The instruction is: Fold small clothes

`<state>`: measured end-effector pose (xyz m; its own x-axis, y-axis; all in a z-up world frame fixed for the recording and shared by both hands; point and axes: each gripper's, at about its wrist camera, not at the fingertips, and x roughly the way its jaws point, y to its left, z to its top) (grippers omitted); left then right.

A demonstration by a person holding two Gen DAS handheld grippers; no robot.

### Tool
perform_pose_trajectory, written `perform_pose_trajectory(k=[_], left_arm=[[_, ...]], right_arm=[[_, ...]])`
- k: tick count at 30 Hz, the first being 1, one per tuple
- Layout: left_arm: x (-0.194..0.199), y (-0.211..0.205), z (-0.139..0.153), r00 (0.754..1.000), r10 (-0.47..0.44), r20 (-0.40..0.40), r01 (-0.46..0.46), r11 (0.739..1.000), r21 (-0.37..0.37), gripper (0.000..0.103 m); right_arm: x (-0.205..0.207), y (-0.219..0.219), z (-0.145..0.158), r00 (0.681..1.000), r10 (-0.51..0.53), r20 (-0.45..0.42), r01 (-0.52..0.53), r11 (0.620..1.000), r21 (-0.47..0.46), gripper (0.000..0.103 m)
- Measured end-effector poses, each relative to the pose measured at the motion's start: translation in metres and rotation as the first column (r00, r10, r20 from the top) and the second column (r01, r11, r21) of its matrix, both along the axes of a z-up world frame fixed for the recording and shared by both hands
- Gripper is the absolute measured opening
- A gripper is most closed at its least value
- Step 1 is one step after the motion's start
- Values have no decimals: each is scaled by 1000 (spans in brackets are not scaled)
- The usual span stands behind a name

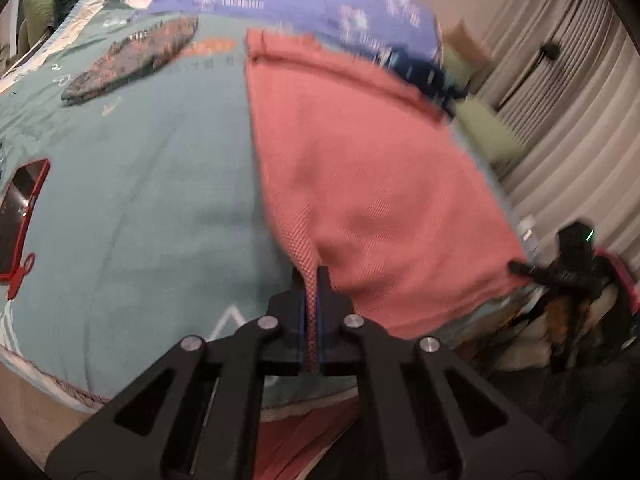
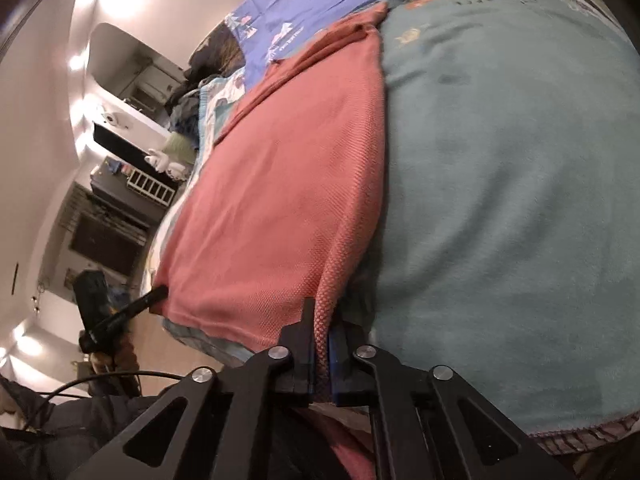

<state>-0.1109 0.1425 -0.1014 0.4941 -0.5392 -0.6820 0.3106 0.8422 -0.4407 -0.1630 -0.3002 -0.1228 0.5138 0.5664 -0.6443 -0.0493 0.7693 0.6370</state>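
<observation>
Pinching one near corner of the pink cloth (image 1: 360, 184) with left gripper (image 1: 312, 280), jaws clamped tight. Clamped likewise on the other corner with right gripper (image 2: 320, 320). Both angled down toward the teal blanket (image 1: 140, 200).

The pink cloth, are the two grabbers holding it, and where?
Yes. The left gripper and right gripper each pinch a near corner of the pink cloth.

Salmon-pink woven cloth garment (image 1: 372, 184): matt, coarse waffle-like weave, clearest at the edge pinched between the fingers (image 1: 322, 280). Matt black plastic left gripper (image 1: 311, 280), shiny round metal rivets behind the fingers. Teal fleece blanket (image 2: 520, 184) beside the fingers: soft, matt, slightly fuzzy nap.
</observation>
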Motion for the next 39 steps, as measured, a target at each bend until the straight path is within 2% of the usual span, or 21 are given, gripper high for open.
perform_pose_trajectory(k=[2, 5, 9, 13, 17, 21, 25, 39], left_arm=[[-3, 8, 17, 998, 4, 55, -1, 998, -56, 5], [-4, 11, 44, 987, 18, 158, -6, 997, -79, 5], [6, 13, 70, 972, 34, 231, -3, 991, -136, 5], [24, 12, 93, 955, 66, 289, -17, 986, -168, 5], [51, 5, 121, 927, 98, 362, -25, 979, -200, 5], [82, -6, 142, 904, 100, 415, -20, 981, -193, 5], [114, -17, 152, 885, 110, 452, -40, 986, -163, 5], [220, -44, 139, 893, 138, 428, -92, 988, -127, 5]], right_arm=[[-5, -7, 12, 998, -4, 61, 1, 999, 49, 4], [-10, -19, 36, 985, -20, 170, 2, 995, 104, 4], [-6, -25, 63, 962, -54, 266, 15, 989, 147, 4], [3, -30, 91, 935, -82, 345, 36, 990, 137, 4], [24, -31, 123, 899, -98, 428, 54, 992, 115, 4], [64, -36, 153, 875, -106, 473, 73, 994, 87, 4], [100, -39, 169, 858, -115, 501, 95, 993, 66, 4], [227, -42, 164, 865, -120, 487, 136, 991, 1, 4]])
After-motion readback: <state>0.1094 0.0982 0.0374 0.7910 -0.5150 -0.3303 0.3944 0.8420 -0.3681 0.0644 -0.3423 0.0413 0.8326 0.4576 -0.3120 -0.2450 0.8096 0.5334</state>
